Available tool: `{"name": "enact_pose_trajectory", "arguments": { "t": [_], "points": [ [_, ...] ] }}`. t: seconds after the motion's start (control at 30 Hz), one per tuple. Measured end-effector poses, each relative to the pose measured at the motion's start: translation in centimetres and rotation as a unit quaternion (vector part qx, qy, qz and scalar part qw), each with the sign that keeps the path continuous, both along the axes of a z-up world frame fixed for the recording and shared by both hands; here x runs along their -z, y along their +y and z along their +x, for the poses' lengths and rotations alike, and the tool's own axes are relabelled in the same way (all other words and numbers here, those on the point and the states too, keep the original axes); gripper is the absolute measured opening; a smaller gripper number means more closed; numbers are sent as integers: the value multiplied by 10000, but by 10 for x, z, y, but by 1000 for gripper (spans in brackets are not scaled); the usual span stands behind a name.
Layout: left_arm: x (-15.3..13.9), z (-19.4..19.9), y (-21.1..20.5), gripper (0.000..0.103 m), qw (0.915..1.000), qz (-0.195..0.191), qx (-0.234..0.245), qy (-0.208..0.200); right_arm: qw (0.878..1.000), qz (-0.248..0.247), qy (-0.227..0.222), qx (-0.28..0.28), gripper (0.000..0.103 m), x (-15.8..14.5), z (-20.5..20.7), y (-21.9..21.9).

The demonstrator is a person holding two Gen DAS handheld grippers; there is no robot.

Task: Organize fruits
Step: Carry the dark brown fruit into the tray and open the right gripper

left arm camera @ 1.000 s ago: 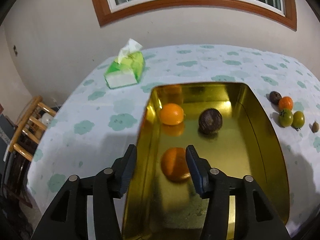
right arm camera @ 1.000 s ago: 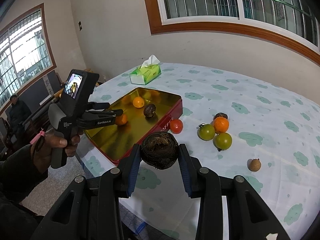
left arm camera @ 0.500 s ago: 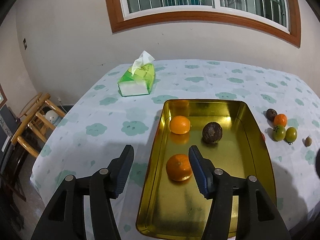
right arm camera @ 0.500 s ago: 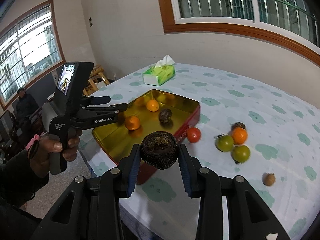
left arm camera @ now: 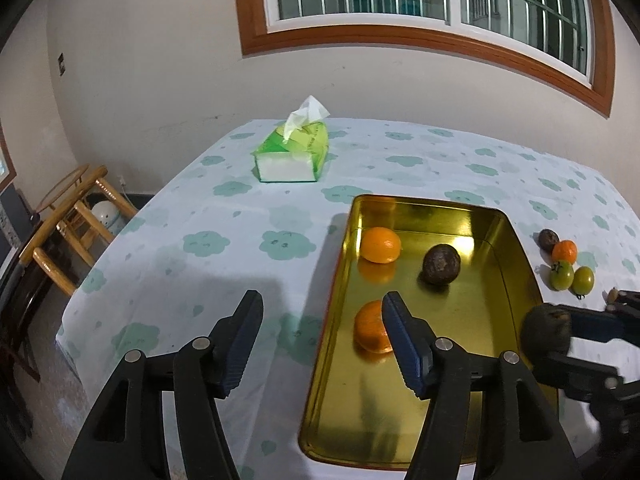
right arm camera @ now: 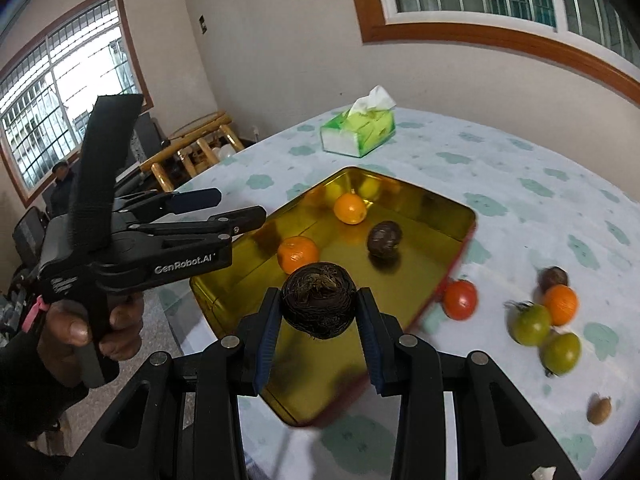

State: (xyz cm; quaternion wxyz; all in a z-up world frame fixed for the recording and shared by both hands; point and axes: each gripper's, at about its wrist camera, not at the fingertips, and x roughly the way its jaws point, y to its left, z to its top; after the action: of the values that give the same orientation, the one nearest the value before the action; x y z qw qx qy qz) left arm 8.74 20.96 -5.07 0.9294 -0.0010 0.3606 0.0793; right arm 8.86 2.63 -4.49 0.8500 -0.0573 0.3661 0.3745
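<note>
Left wrist view: left gripper [left arm camera: 322, 340] jaws just widened, empty, backed off orange [left arm camera: 370, 326] in gold tray [left arm camera: 516, 248]. Right gripper [right arm camera: 319, 334] clamped on dark fruit [right arm camera: 319, 306], lower centre, now over tray edge; drop likely next.

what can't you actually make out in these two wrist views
- Near orange, left wrist view: its right side is hidden behind the left hand-held gripper, whose open jaws have just been widening.
- Tray, right wrist view: its near floor is covered by the dark fibrous fruit in the right hand-held gripper.
- Small brown fruit, right wrist view: too small and blurred to identify.
</note>
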Motion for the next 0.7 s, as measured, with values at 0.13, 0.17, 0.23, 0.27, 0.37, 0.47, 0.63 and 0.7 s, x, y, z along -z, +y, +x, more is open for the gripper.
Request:
{"name": "enact_pose_trajectory", "arguments": {
  "t": [0.13, 0.17, 0.23, 0.27, 0.37, 0.47, 0.63, 0.7],
  "points": [
    [1, -2, 8, 63, 9999, -56, -72, -47, 9999, -99, 96, -48, 35, 9, 12, 15],
    [1, -3, 11, 63, 9999, -68, -92, -58, 9998, -104, 162, -37, 35, 12, 16, 18],
    [3, -3, 14, 63, 9999, -65, -128, -70, 9996, -154, 223, -22, 35, 16, 22, 23],
    [4, -4, 16, 63, 9999, -63, -146, -59, 9995, -205, 240, -15, 35, 18, 25, 26],
    [5, -4, 19, 63, 9998, -90, -144, -42, 9992, -255, 315, -1, 35, 24, 32, 33],
    [5, -5, 23, 63, 9998, -90, -147, -56, 9989, -293, 354, 8, 35, 27, 37, 38],
    [7, -5, 24, 63, 9998, -125, -154, -49, 9983, -412, 407, 22, 35, 31, 42, 46],
    [8, -6, 24, 65, 9998, -78, -166, -52, 9978, -456, 471, 74, 35, 33, 49, 49]
  ]
}}
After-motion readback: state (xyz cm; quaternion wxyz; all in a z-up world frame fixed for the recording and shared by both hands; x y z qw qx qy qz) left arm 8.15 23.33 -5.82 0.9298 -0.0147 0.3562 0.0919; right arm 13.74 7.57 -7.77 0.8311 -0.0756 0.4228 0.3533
